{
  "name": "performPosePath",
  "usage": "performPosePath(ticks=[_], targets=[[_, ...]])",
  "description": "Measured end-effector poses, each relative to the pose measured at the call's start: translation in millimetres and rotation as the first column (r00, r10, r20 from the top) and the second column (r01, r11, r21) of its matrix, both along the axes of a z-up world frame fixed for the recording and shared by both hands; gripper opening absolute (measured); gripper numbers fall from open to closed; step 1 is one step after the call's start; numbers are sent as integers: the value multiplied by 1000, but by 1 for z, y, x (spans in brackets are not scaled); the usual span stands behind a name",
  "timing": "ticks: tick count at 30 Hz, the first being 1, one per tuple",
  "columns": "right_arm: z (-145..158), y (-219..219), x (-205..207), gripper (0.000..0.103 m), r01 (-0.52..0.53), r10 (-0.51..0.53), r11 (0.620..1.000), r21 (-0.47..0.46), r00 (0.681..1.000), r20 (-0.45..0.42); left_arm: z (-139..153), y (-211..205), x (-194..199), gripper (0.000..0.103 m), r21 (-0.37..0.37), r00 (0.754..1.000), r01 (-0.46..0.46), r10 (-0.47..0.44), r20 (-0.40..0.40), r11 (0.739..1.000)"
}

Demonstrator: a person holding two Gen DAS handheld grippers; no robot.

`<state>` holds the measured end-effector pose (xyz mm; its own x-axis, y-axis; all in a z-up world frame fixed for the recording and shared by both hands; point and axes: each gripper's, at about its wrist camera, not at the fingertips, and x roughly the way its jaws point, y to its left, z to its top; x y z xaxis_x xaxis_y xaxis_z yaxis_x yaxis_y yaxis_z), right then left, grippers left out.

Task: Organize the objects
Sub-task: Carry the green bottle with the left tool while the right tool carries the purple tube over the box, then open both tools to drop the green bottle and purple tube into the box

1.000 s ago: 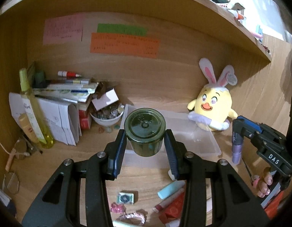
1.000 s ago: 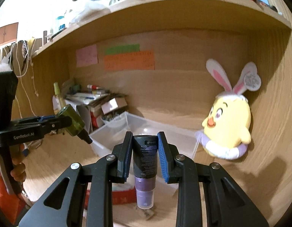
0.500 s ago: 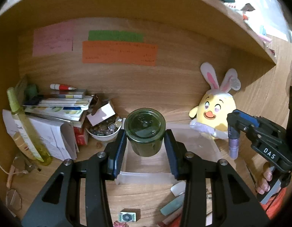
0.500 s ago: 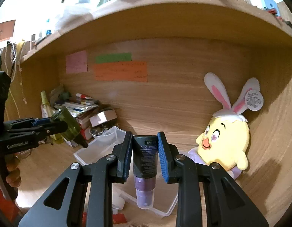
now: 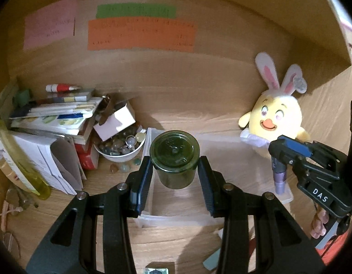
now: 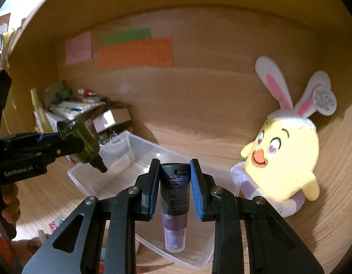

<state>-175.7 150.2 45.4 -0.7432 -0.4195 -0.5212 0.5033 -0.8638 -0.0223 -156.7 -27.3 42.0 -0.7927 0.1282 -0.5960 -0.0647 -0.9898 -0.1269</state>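
My left gripper (image 5: 174, 166) is shut on a dark green glass bottle (image 5: 174, 157), held base-forward over the left end of a clear plastic bin (image 5: 176, 219). In the right wrist view the green bottle (image 6: 83, 143) hangs cap-down above the bin (image 6: 121, 155). My right gripper (image 6: 174, 178) is shut on a black and purple tube (image 6: 175, 196), cap down, over the bin's right part. In the left wrist view the tube (image 5: 279, 178) hangs above the bin's right end.
A yellow bunny-eared plush (image 5: 276, 123) sits right of the bin against the back wall. A white bowl of stones (image 5: 120, 146), a stack of books and papers (image 5: 52, 123) and a yellow bottle (image 5: 20, 159) stand at the left. Small items (image 5: 156, 270) lie on the desk in front.
Both grippers have moved forward under the shelf toward the bin, carrying the green bottle and the tube. The bin and plush now look closer.
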Motion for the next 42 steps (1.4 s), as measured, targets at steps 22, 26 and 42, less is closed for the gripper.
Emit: performPosePath(ticks=[22, 26, 42], targets=[[-58, -15, -39, 24, -10, -16, 987, 158, 987, 161, -44, 3, -42, 41, 3, 986, 39, -38, 159, 999], [-61, -18, -42, 24, -8, -21, 986, 169, 986, 168, -43, 5, -42, 41, -10, 986, 41, -38, 161, 999], [-53, -21, -31, 52, 22, -46, 980, 197, 992, 118, -17, 4, -19, 66, -14, 993, 41, -39, 111, 999]])
